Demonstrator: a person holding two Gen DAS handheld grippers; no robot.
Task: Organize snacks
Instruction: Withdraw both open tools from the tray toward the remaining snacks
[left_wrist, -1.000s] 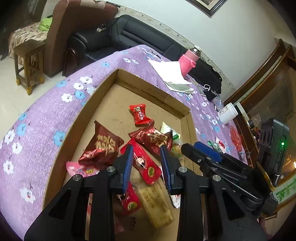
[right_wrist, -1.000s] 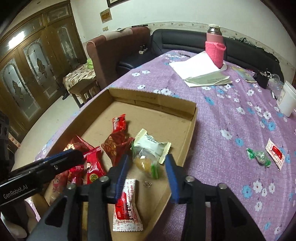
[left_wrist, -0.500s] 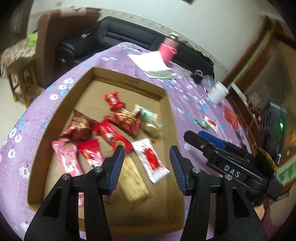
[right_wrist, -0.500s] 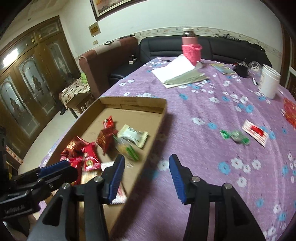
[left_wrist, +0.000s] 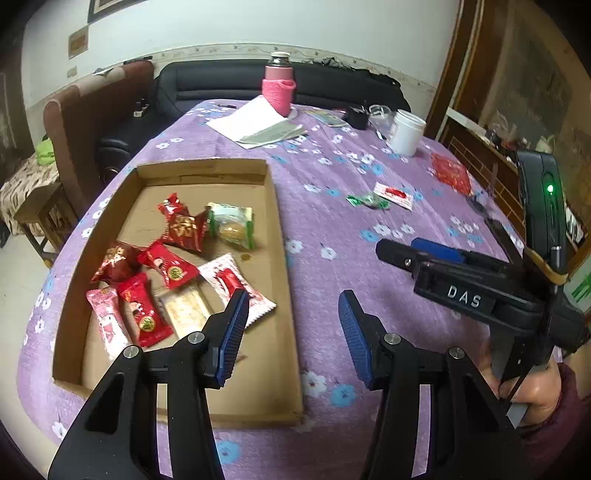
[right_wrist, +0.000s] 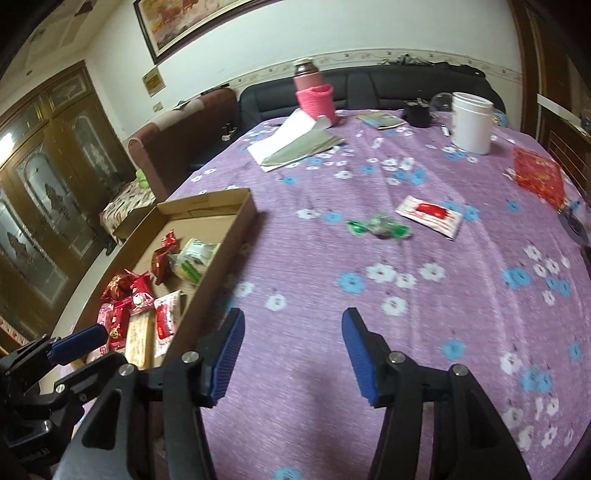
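The right gripper (right_wrist: 291, 354) hangs over the purple tabletop (right_wrist: 424, 314) with its fingers (right_wrist: 229, 356) wide apart and nothing between them. Ahead lie a green candy (right_wrist: 380, 226) and a white packet (right_wrist: 430, 216). The box (right_wrist: 207, 280) of snacks (right_wrist: 140, 295) sits to the left.

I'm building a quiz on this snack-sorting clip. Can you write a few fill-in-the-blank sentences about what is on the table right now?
1. Most snacks lie inside the ____ box.
2. The green-wrapped candy lies on the tablecloth beside a white and ____ packet.
3. The left gripper and right gripper both have their jaws ____, holding nothing.
4. The bottle wears a knitted ____ sleeve.

Missing words: cardboard; red; open; pink
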